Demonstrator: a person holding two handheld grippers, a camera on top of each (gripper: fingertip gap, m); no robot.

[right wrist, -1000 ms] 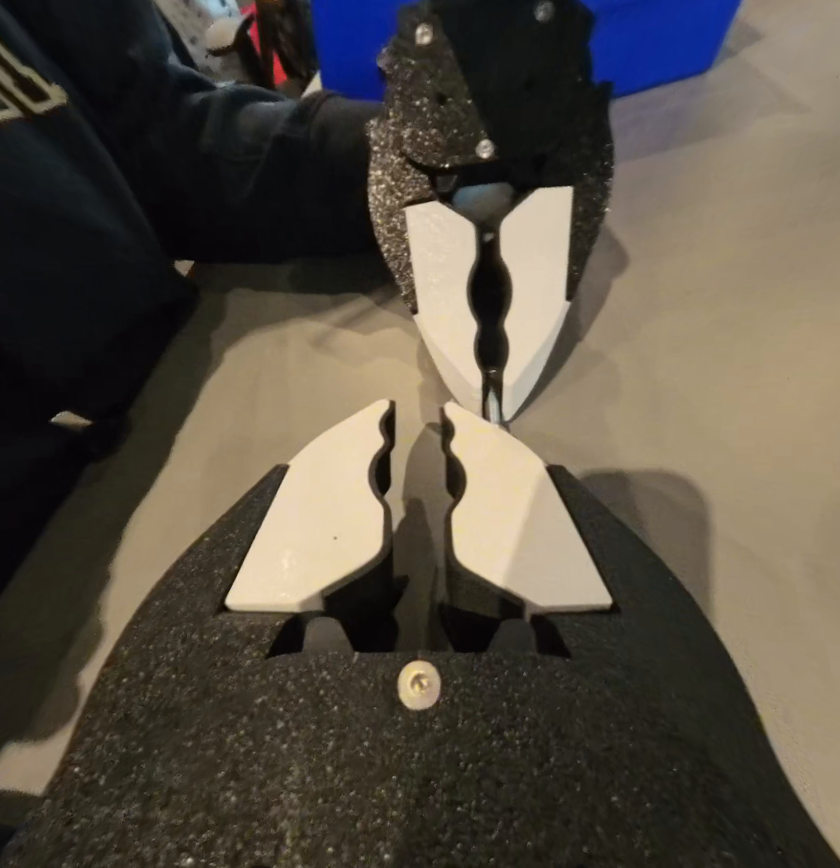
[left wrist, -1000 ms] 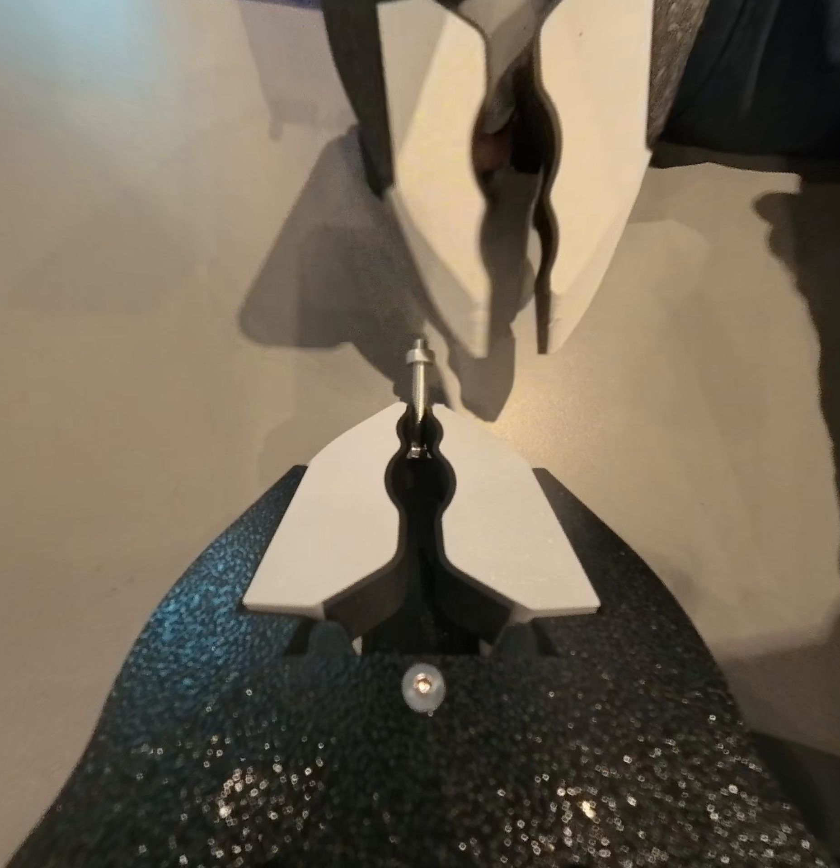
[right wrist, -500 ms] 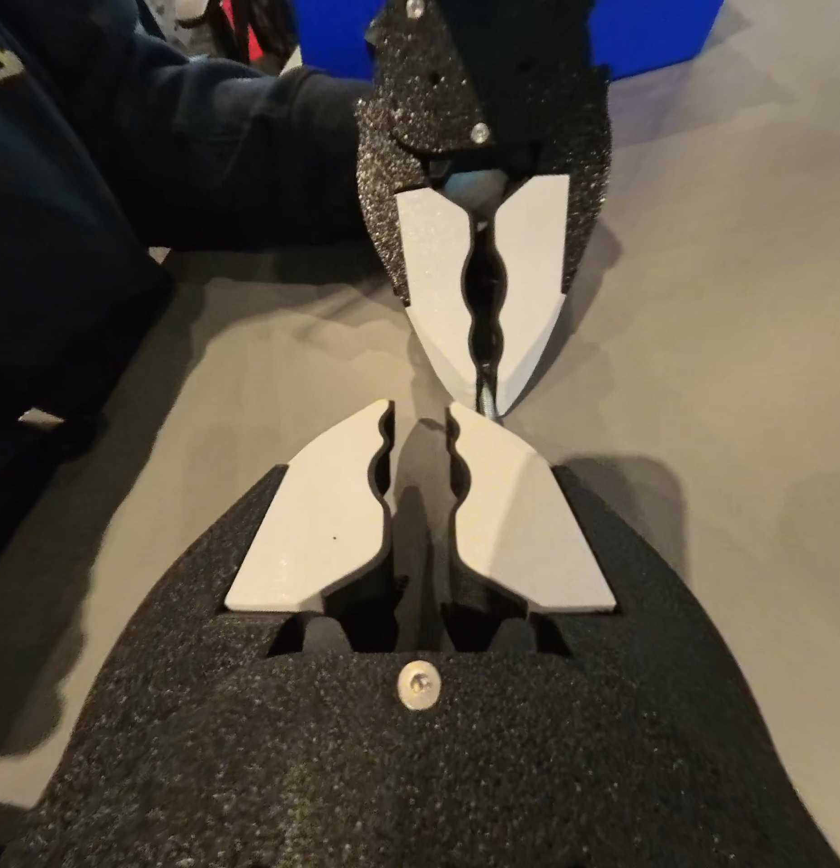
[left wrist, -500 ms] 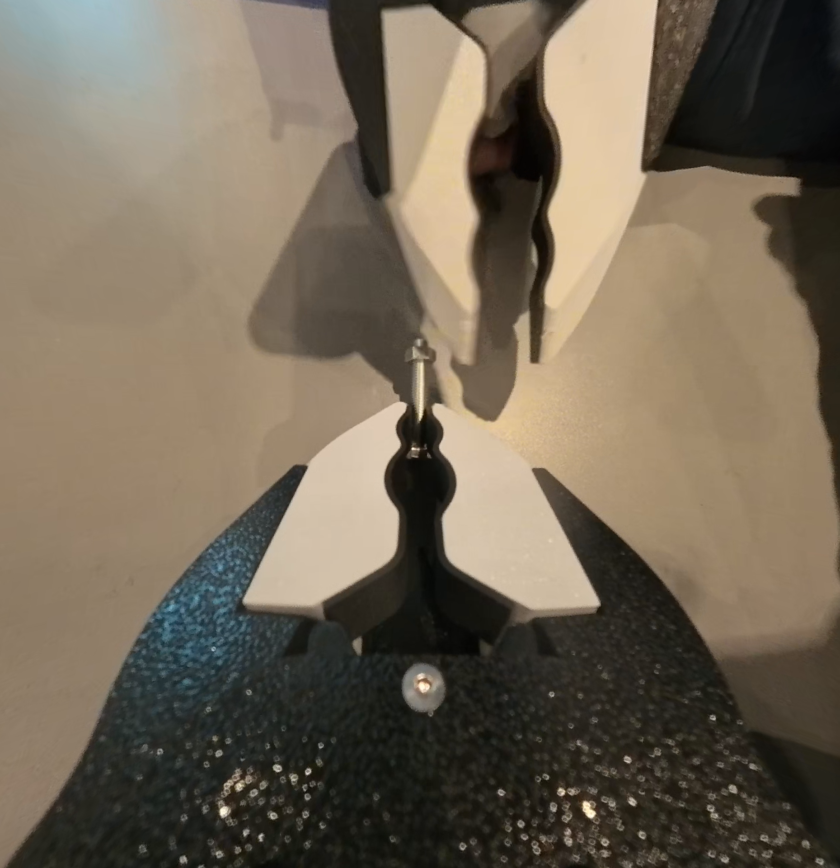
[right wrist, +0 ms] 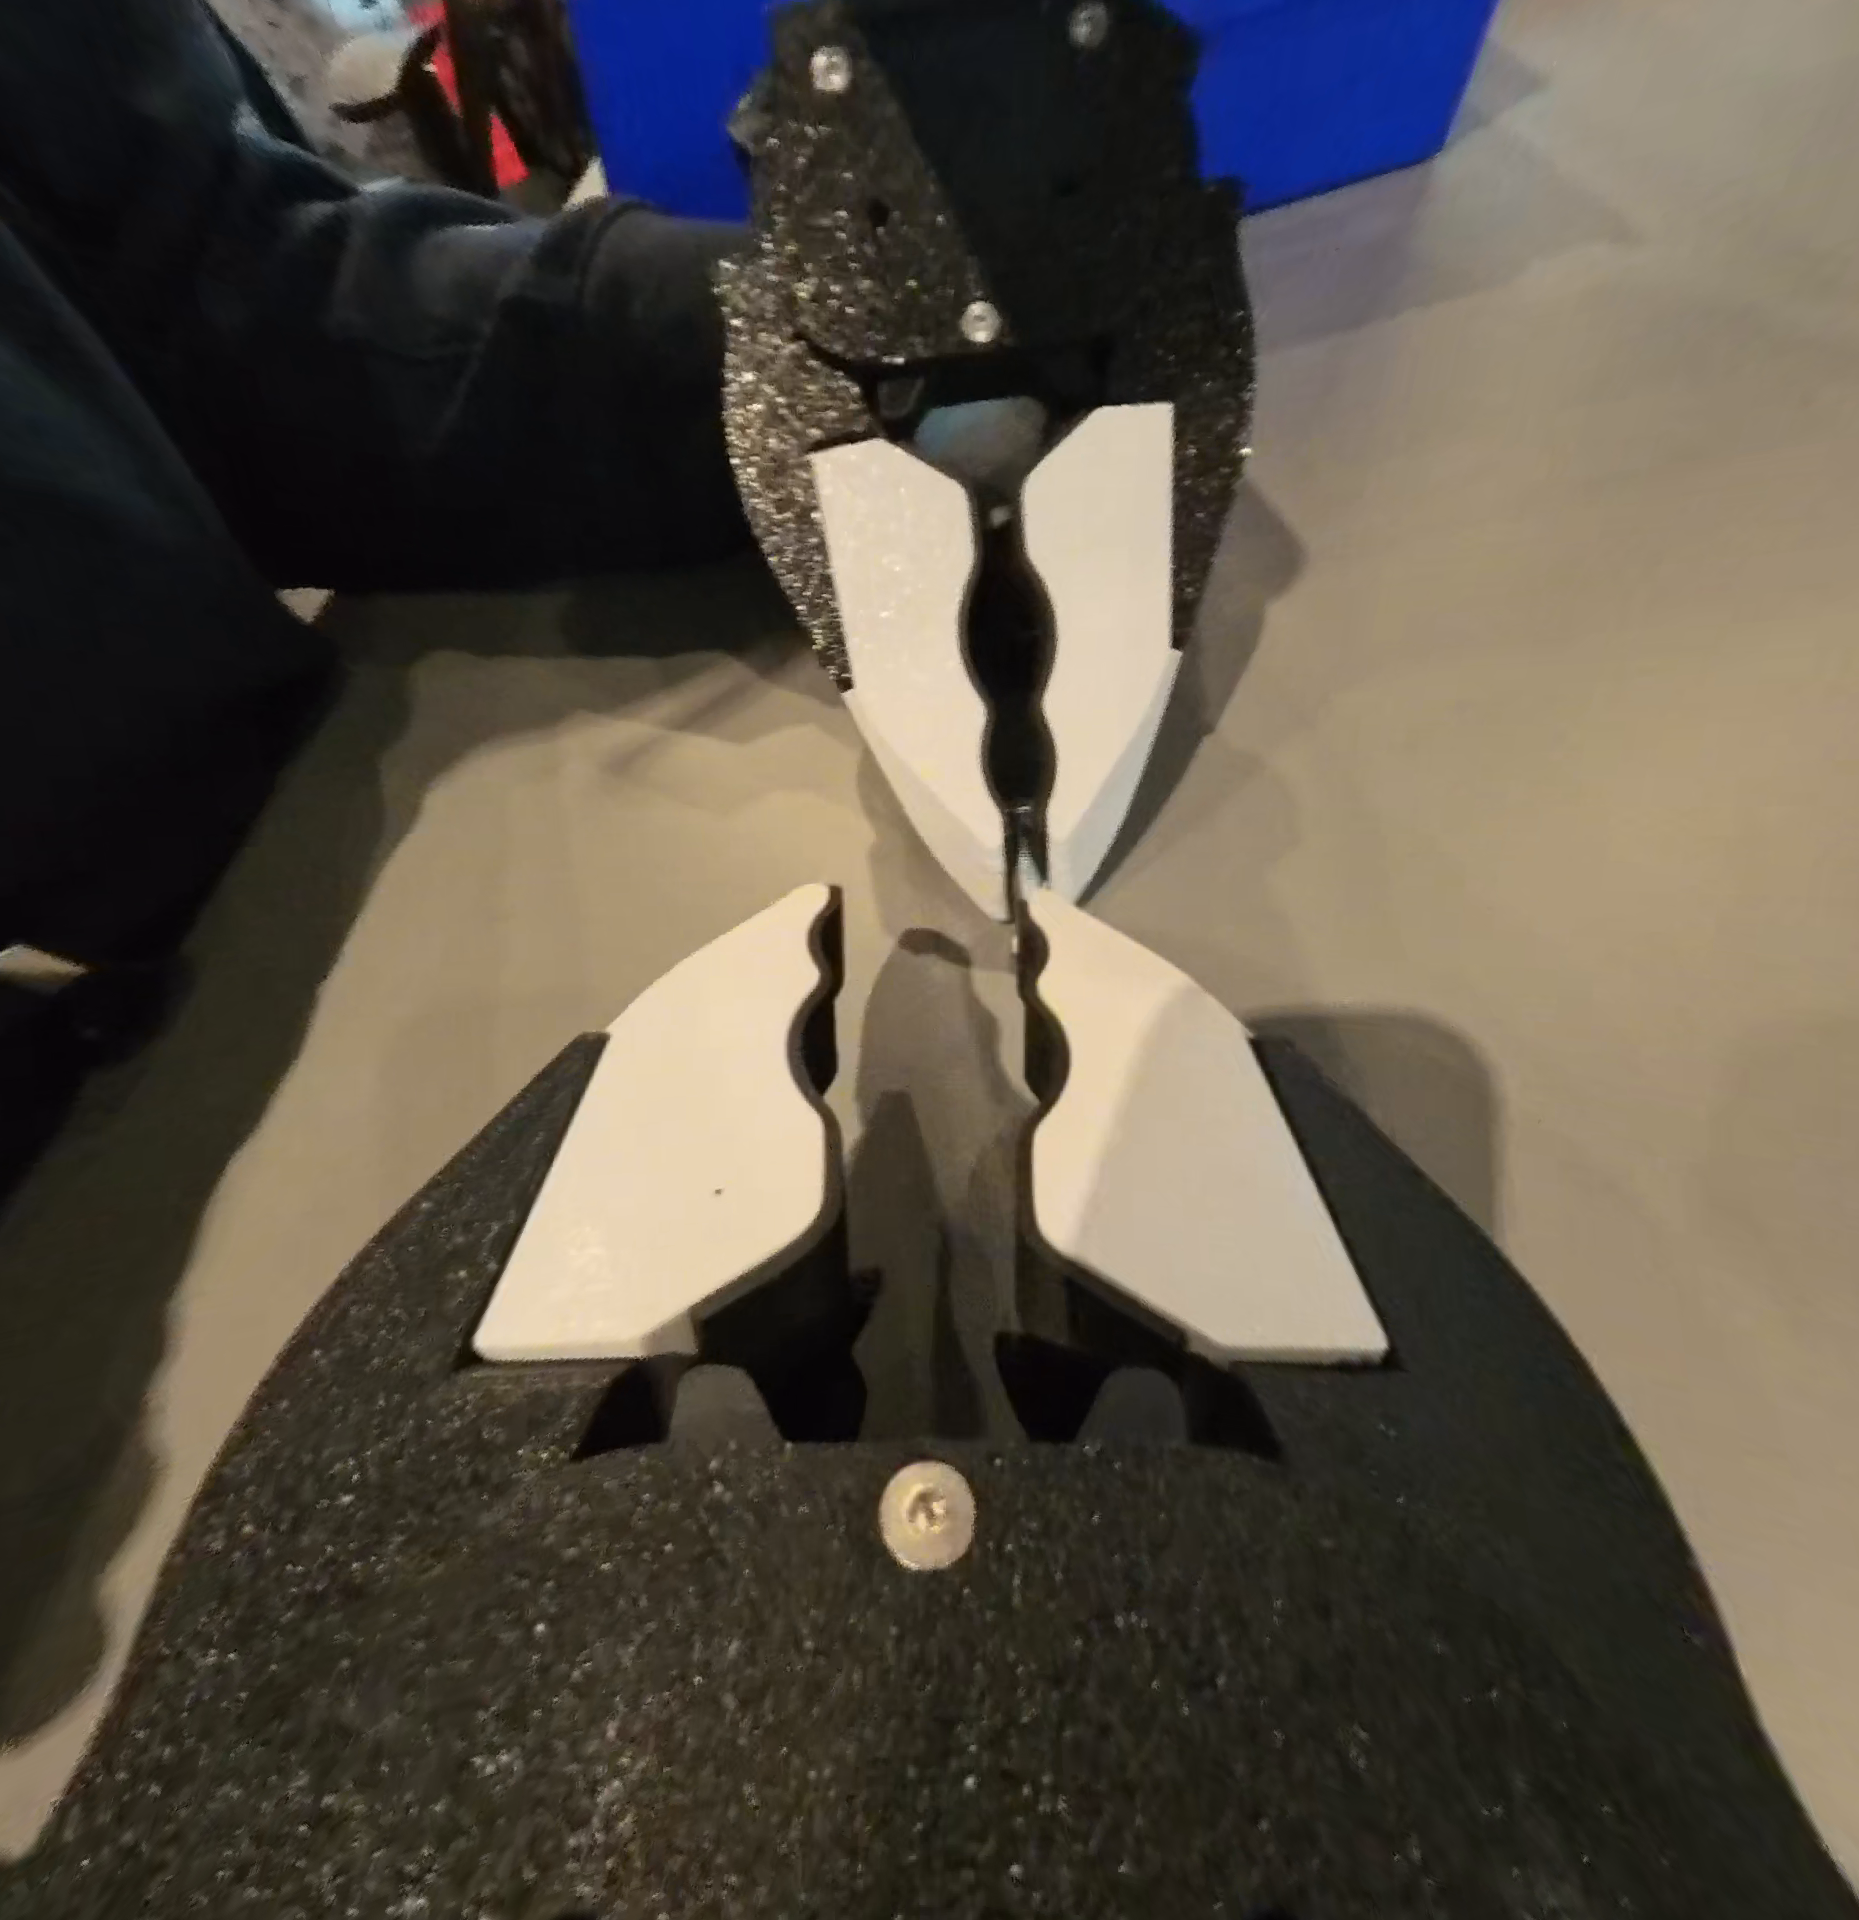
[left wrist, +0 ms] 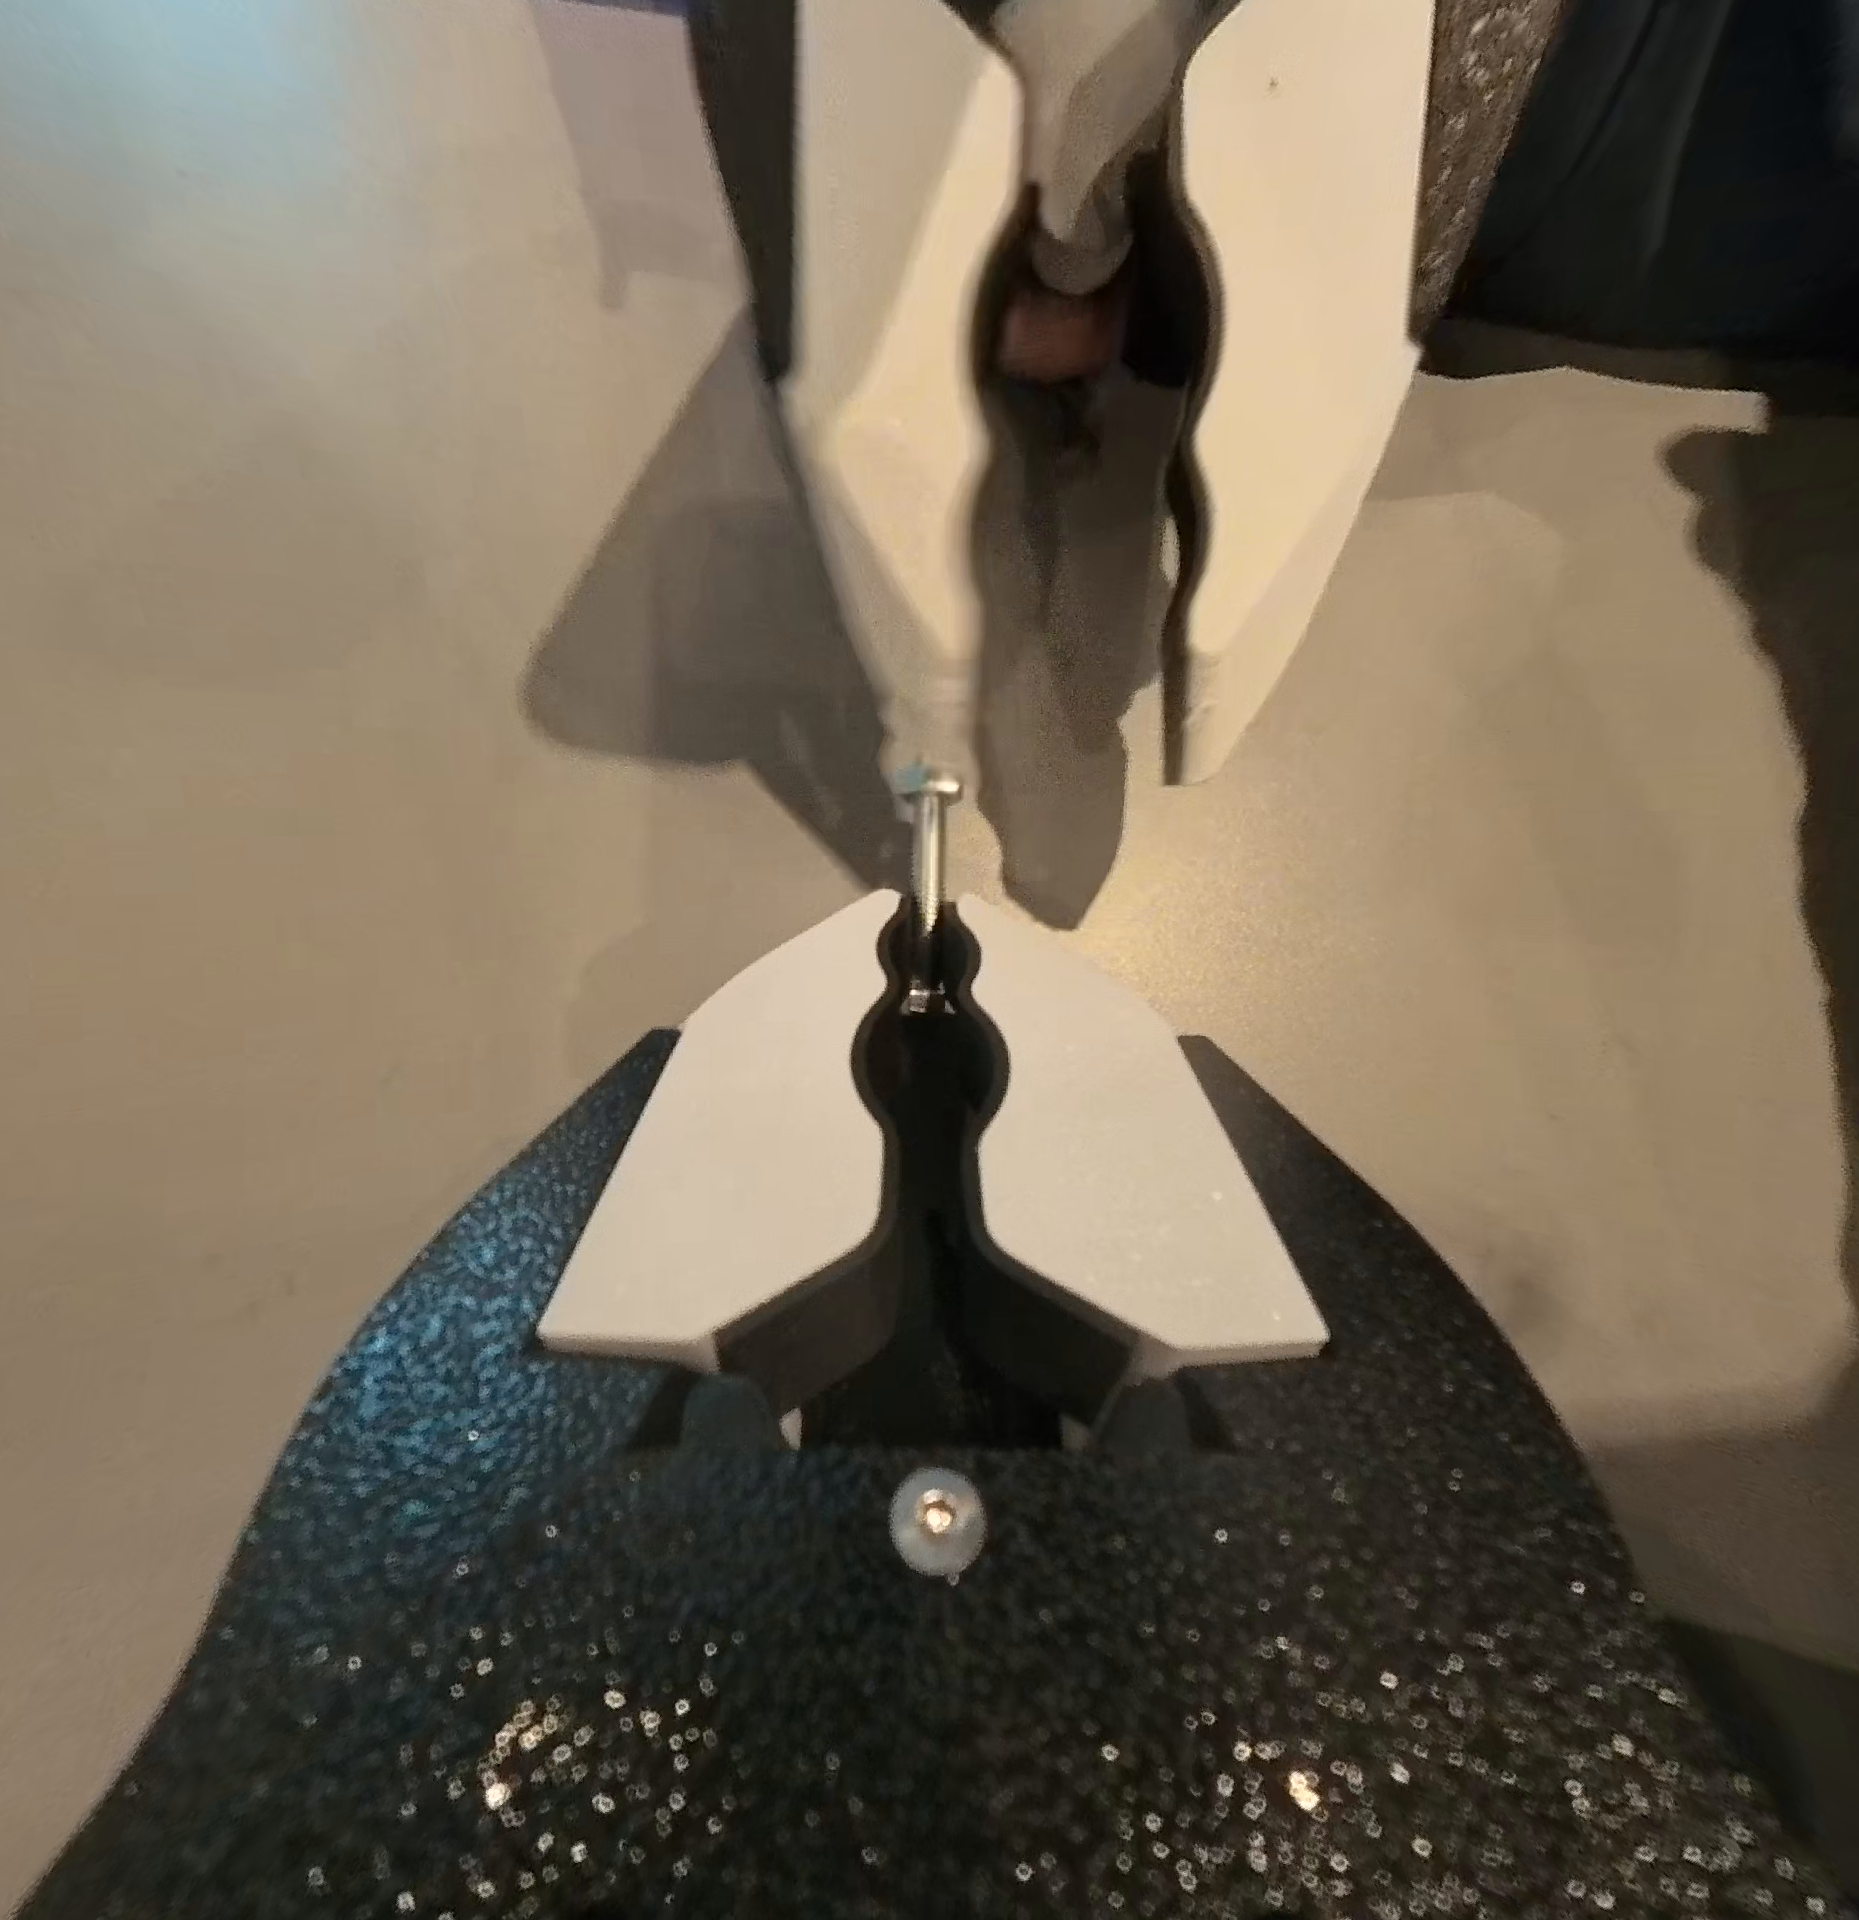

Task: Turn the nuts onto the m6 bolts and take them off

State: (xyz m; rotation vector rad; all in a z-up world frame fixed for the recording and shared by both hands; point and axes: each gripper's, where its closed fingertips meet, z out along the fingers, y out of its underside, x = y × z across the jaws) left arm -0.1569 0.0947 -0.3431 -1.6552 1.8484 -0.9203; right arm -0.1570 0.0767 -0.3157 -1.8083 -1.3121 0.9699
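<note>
My left gripper (left wrist: 930,906) is shut on a thin silver m6 bolt (left wrist: 927,862), held at the fingertips and pointing forward. A small nut (left wrist: 923,777) sits on the bolt's far end. My right gripper (left wrist: 1070,748) comes in from above, open and motion-blurred. Its left fingertip (left wrist: 940,717) is right by the nut, and its gap lies a little right of the bolt. In the right wrist view my right gripper (right wrist: 930,904) is open and empty. The left gripper (right wrist: 1024,899) faces it tip to tip, with the bolt (right wrist: 1020,831) showing between its fingers.
A plain grey table (left wrist: 281,727) lies under both grippers. A blue box (right wrist: 1320,83) stands at the far edge. A person's dark sleeve (right wrist: 385,364) reaches in behind the left gripper. Only a small space, under 4 cm, lies between the two pairs of fingers.
The right gripper has moved closer to the bolt's end, so its left fingertip is now beside the nut. The left gripper has held still with the bolt.
</note>
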